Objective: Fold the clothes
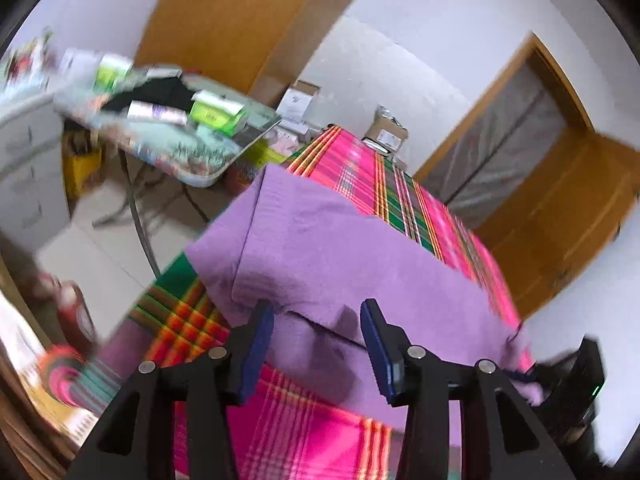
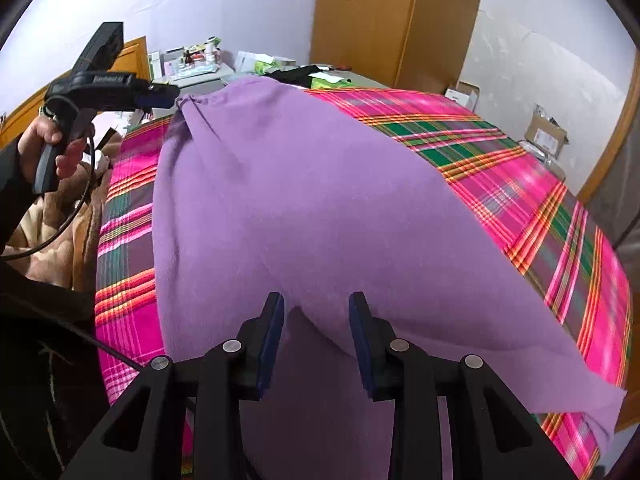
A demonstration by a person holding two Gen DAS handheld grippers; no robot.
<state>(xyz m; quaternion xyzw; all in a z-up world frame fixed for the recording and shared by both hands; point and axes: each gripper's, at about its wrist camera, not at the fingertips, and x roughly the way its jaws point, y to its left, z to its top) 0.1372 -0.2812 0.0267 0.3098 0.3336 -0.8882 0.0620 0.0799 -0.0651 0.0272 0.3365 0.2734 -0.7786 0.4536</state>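
A purple cloth point(image 1: 340, 248) point(image 2: 300, 180) lies spread across a bed with a pink and green plaid cover point(image 1: 360, 168) point(image 2: 500, 152). My left gripper point(image 1: 316, 316) is open, its blue pads point(image 1: 260, 332) straddling the cloth's near edge. In the right wrist view the left gripper point(image 2: 168, 96) is at the cloth's far left corner, where the fabric bunches. My right gripper point(image 2: 317, 308) stands open with a raised fold of the cloth between its fingers. Its tip point(image 1: 520, 376) shows at the cloth's right corner in the left wrist view.
A person's hand point(image 2: 44, 136) holds the left gripper's handle. Past the bed stand a cluttered folding table point(image 1: 180, 128), a wooden wardrobe point(image 2: 380, 20) and cardboard boxes point(image 2: 544, 132). A brown blanket point(image 2: 52, 240) lies left of the bed. A door point(image 1: 520, 152) is on the right.
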